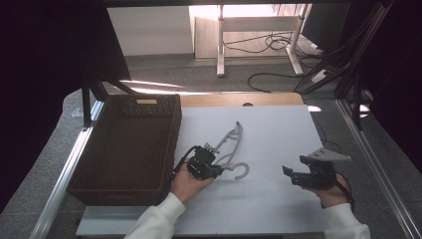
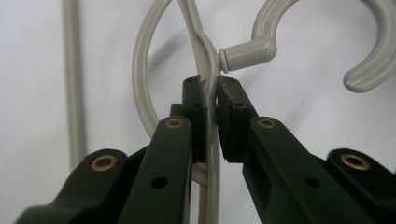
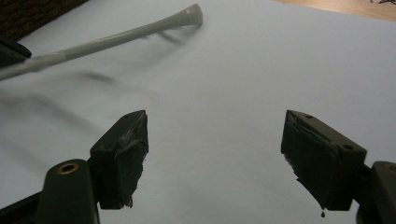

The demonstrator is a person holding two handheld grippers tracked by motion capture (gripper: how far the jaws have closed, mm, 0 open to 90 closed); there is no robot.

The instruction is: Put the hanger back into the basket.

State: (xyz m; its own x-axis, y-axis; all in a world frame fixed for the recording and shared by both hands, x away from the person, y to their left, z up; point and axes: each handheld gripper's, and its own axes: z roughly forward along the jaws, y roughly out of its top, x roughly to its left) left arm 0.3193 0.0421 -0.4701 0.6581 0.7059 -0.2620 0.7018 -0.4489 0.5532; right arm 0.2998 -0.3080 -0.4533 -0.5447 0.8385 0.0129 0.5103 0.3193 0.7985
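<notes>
A grey plastic hanger (image 1: 231, 149) is being gripped by the left hand-held gripper (image 1: 215, 160) on the white table (image 1: 278, 139).

The hanger's neck is being pinched between the left jaws just below the swivel hook (image 2: 327, 42), as is seen in the left gripper view. The right hand-held gripper (image 1: 293, 174) is being held with jaws spread wide and nothing between them, well apart from the hanger. A dark woven basket (image 1: 127, 149) is being kept at the table's left, just beside the left hand (image 1: 188, 183).
</notes>
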